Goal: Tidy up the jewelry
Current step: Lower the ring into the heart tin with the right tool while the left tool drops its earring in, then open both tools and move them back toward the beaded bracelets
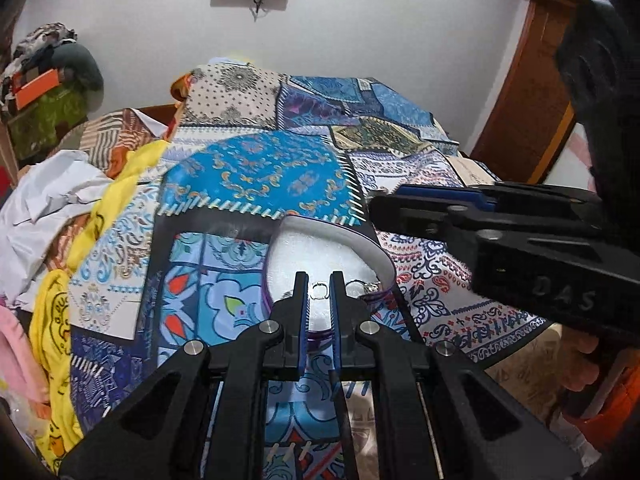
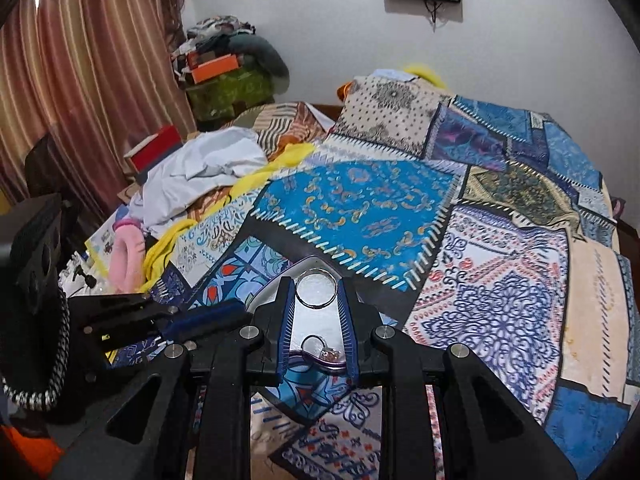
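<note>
A white-lined jewelry tray with a purple rim (image 1: 384,258) lies on the patchwork bedspread (image 1: 256,172). In the left wrist view my left gripper (image 1: 319,285) hangs over the tray, its fingertips on either side of a small silver ring (image 1: 319,290); the jaws stand slightly apart around it. In the right wrist view my right gripper (image 2: 316,286) holds a large silver bangle (image 2: 317,288) between its fingertips above the same tray (image 2: 270,300). A second ring (image 2: 313,345) and a small sparkly piece (image 2: 331,355) lie near the tray's near rim.
Clothes in white (image 2: 200,168), yellow (image 1: 52,320) and pink (image 2: 128,252) are piled on the bed's left side. A curtain (image 2: 80,60) hangs at the left, and stacked boxes (image 2: 228,84) stand in the corner. A wooden door frame (image 1: 520,80) is at the right.
</note>
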Tool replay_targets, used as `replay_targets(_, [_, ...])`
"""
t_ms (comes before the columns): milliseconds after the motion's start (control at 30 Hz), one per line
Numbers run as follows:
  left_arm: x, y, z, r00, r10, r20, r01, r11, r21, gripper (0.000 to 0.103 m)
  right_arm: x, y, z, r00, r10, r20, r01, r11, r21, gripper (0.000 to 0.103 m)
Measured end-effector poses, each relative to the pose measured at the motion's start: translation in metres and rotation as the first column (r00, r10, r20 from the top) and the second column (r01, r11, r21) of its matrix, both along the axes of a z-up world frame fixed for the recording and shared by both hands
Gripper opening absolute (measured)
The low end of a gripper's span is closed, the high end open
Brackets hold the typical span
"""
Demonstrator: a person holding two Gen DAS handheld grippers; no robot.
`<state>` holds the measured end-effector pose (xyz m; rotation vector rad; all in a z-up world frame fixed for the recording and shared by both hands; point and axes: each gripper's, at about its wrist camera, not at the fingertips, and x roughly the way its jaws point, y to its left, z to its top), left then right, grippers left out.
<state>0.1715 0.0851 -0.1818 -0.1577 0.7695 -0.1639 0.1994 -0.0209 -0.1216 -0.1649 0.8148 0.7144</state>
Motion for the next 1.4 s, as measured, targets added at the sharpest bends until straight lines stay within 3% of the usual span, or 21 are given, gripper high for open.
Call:
replay_targets(500, [0.009, 0.005, -0.006, 1.0, 0.005, -0.008, -0.005, 1.0, 0.004, 0.008, 0.014, 0.011, -0.022, 0.996, -0.001, -0.089, -0.001, 1.0, -0.017, 0.02])
replay_targets(633, [0.008, 0.007, -0.003, 1.0, 0.026, -0.01, -0.025, 0.999, 0.022, 0.015, 0.013, 0.008, -0.02, 0.994, -0.005, -0.105, 0.004, 1.0, -0.009, 0.034])
replay_targets(733, [0.005, 0.007, 0.002, 0.999, 0.041, -0.001, -0.041, 0.999, 0.031, 0.027, 0.01, 0.002, -0.012, 0.996, -0.019, -0.085, 0.02, 1.0, 0.014, 0.038])
replay_targets(900, [-0.002, 0.008, 0.019, 0.998, 0.052, 0.035, -0.054, 0.998, 0.039, 0.028, 0.002, -0.013, 0.01, 0.998, -0.051, -0.024, 0.051, 0.998, 0.029, 0.038])
replay_targets(1167, [-0.019, -0.005, 0.058, 0.99, 0.054, 0.131, -0.062, 0.996, 0.06, 0.041, -0.016, -0.052, 0.042, 0.987, -0.136, 0.084, 0.133, 0.99, 0.04, 0.038])
replay_targets(1400, [-0.027, -0.033, 0.065, 0.992, 0.017, 0.129, -0.03, 0.995, 0.097, 0.043, -0.029, -0.095, 0.044, 0.968, -0.222, 0.12, 0.222, 0.975, 0.014, 0.038])
